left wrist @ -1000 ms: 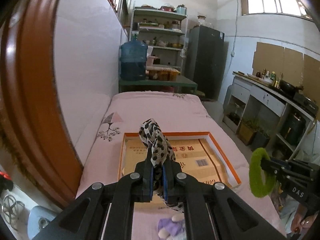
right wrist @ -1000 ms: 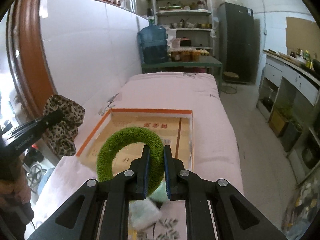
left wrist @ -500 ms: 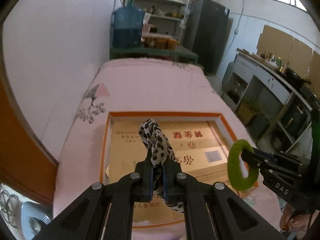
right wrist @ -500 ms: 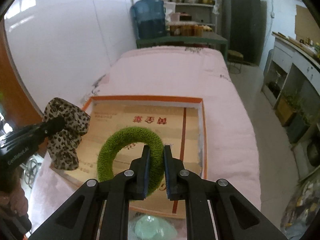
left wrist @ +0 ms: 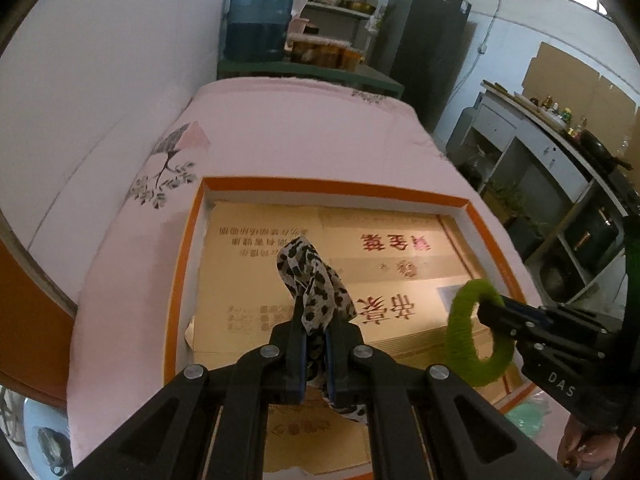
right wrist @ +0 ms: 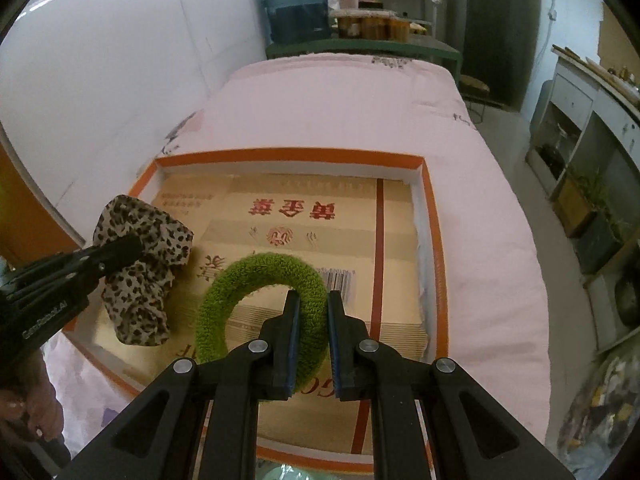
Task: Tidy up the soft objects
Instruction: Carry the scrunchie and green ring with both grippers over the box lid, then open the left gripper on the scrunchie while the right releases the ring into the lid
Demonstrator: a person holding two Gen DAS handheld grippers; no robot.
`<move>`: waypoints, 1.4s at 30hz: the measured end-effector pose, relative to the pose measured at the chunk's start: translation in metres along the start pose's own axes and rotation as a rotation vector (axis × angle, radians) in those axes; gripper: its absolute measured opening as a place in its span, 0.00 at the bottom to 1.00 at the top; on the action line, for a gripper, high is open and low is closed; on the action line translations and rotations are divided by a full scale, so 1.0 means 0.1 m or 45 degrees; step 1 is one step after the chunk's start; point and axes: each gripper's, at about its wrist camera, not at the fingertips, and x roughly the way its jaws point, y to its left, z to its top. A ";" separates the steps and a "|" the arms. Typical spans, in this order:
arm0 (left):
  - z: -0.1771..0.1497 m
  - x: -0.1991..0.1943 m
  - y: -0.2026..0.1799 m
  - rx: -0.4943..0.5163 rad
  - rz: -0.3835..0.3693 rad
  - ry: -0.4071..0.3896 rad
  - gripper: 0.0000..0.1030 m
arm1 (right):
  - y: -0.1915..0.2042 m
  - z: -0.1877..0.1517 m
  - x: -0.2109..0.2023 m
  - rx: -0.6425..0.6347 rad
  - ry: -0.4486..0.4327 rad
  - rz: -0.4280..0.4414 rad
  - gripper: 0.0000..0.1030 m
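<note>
The left gripper [left wrist: 316, 320] is clamped on a leopard-print scrunchie [left wrist: 314, 280], whose fabric bunches up above the fingertips and hangs down below them, held in the air over the left part of an orange-rimmed box [left wrist: 332, 189]. The right gripper [right wrist: 313, 304] is pinched on one side of a green terry scrunchie [right wrist: 244, 280], the ring standing up to the left of its fingers, above the middle of the same box. The two scrunchies are near each other but apart. The box is shallow, with white inner walls, and its floor is lined with flattened cardboard [right wrist: 320, 208] printed with red characters and a barcode. It lies on a bed covered by a pink quilt [left wrist: 288, 128] with a leaf motif, set along a white wall [left wrist: 112, 64]. Past the foot of the bed stand one blue water jug [left wrist: 258, 20] on a green table [right wrist: 360, 46], a shelving rack, and a dark refrigerator [left wrist: 424, 36]; a counter with bottles [left wrist: 560, 120] runs along the right side. In count: two grippers, two scrunchies, one box, and one pale green soft item [left wrist: 526, 416] lying just outside the box's near right corner.
</note>
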 end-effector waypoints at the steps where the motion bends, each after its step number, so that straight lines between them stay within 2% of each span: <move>1: -0.01 0.02 0.01 -0.003 0.008 0.006 0.06 | 0.00 0.00 0.03 -0.001 0.008 -0.005 0.13; 11: -0.09 0.19 -0.02 0.045 0.083 0.018 0.08 | -0.05 -0.03 0.24 0.009 0.058 -0.018 0.14; 14: -0.09 0.20 -0.03 0.047 0.100 0.014 0.13 | -0.05 -0.03 0.24 -0.002 0.054 -0.024 0.15; 17: -0.10 0.19 -0.04 0.069 0.117 0.018 0.25 | -0.04 -0.04 0.23 -0.013 0.048 -0.023 0.17; 19: -0.10 0.17 -0.04 0.068 0.124 0.017 0.41 | -0.04 -0.05 0.22 -0.008 0.046 -0.029 0.22; 22: -0.11 0.13 -0.04 0.046 0.107 0.004 0.51 | -0.04 -0.06 0.20 -0.002 0.041 -0.053 0.35; 24: -0.11 0.09 -0.03 0.038 0.097 -0.013 0.53 | -0.04 -0.07 0.17 -0.003 0.032 -0.065 0.44; 35: -0.14 -0.23 -0.13 0.055 0.125 -0.114 0.55 | -0.04 -0.12 -0.10 -0.003 -0.037 -0.080 0.46; 42: -0.21 -0.45 -0.20 0.051 0.111 -0.141 0.55 | 0.02 -0.21 -0.34 0.005 -0.106 -0.095 0.45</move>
